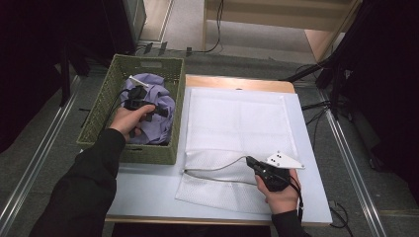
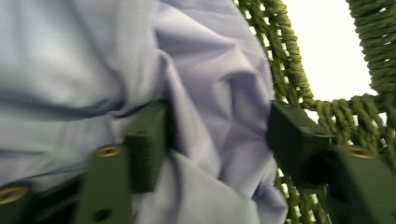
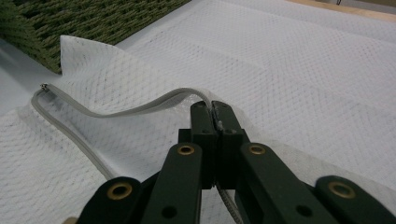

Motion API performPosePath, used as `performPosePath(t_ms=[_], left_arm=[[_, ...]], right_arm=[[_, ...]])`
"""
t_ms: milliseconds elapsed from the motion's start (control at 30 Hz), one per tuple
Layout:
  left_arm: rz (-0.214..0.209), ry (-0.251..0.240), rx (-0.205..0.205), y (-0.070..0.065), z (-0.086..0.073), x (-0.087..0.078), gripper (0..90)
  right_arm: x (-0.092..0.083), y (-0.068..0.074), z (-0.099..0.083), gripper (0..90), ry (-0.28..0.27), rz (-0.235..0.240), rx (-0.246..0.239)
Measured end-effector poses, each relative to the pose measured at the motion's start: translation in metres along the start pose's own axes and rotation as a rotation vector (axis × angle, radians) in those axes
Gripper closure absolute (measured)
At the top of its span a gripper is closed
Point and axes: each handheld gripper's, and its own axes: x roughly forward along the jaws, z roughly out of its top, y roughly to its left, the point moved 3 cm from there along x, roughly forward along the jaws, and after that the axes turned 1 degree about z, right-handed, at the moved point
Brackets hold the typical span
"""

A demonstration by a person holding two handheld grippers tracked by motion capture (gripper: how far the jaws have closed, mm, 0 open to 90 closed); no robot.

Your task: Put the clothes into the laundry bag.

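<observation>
Nearest, on the white worktop: right tongs pinched tight on the zipper edge of a white mesh laundry bag. Farther left, inside the green woven basket: left tongs parted, straddling a fold of lavender cloth, pads not pressing.

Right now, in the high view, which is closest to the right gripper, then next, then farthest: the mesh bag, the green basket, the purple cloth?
1. Mesh bag: its zipper edge is pinched by the right gripper.
2. Green basket: to the left, beside the bag.
3. Purple cloth: inside the basket.
</observation>
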Motion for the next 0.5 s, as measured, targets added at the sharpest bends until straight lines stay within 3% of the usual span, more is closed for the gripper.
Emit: performPosePath(t_ms=[133,200,267,300,367,433,500], left_arm=[[-0.008,0.055,0.062,-0.009,-0.002,0.009,17.0],[0.037,0.071,0.078,-0.01,-0.002,0.012,15.6],[0.131,0.115,0.082,-0.006,-0.004,0.018,17.2],[0.156,0.122,0.086,-0.005,-0.005,0.02,18.0],[0.18,0.124,0.104,-0.005,-0.005,0.021,18.0],[0.278,0.122,0.135,-0.004,-0.006,0.023,18.5],[0.319,0.126,0.136,-0.004,-0.006,0.022,18.5]], right_arm=[[-0.001,-0.002,-0.001,90.0,-0.004,0.001,0.004],[-0.001,-0.003,-0.001,90.0,-0.004,0.0,0.005],[-0.001,-0.002,-0.001,90.0,-0.005,0.001,0.002],[-0.001,-0.002,-0.001,90.0,-0.004,0.003,0.004],[-0.001,-0.001,0.0,90.0,-0.005,0.003,0.002],[-0.001,-0.001,0.0,90.0,-0.005,0.002,0.005],[-0.001,-0.001,0.0,90.0,-0.004,0.001,0.002]])
